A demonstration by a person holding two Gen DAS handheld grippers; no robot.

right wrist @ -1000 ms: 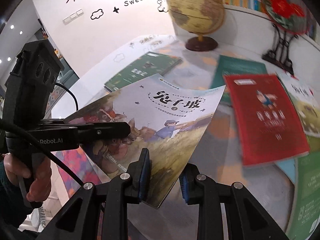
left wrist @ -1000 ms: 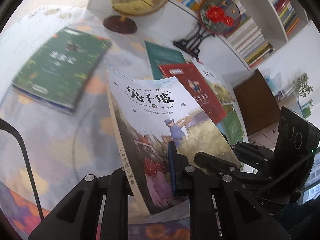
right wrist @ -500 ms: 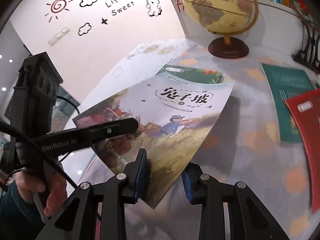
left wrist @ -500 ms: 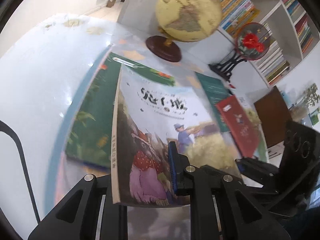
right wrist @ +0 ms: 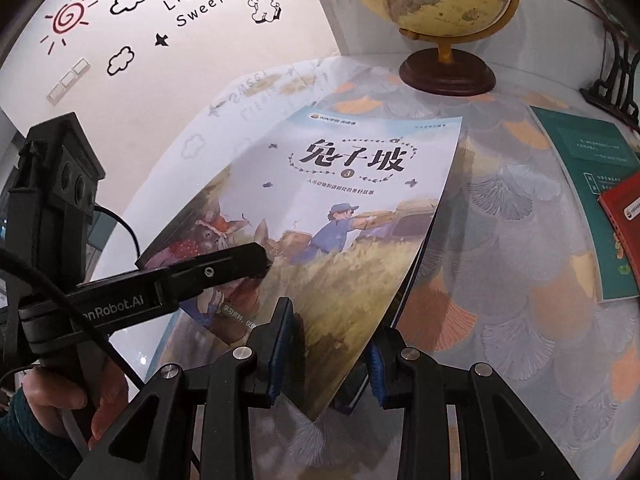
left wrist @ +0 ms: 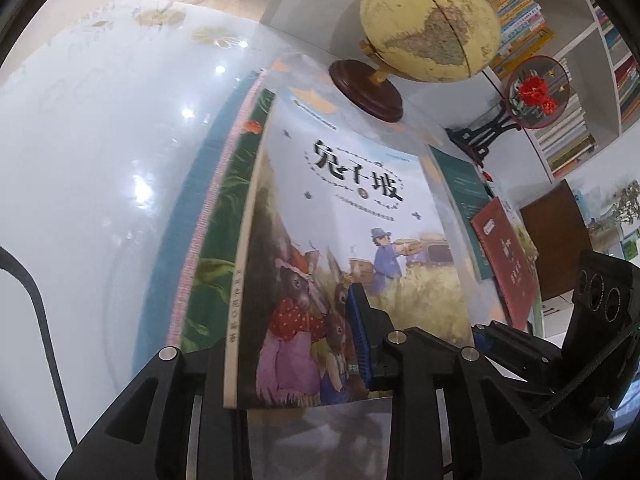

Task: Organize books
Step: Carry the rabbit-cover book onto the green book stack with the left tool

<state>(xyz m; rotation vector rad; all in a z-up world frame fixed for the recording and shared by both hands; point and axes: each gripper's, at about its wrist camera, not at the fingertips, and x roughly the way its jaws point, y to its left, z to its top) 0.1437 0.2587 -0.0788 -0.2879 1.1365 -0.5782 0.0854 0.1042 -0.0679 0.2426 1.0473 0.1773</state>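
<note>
The green-covered book is mostly hidden under the pale illustrated paperback, whose long axis runs toward the globe. Left gripper fingers are opening around its spine corner; right gripper fingers narrowly straddle its near corner on the table, contact unclear.

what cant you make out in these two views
- Green book: in the left wrist view the rabbit book covers most of its cover, so its title is hidden.
- Left tongs: jaws opening; the far pad is behind the rabbit book, so contact is unclear.
- Red book: cut off by the right wrist view's edge.
- Shelf books: spines too small to read.
</note>
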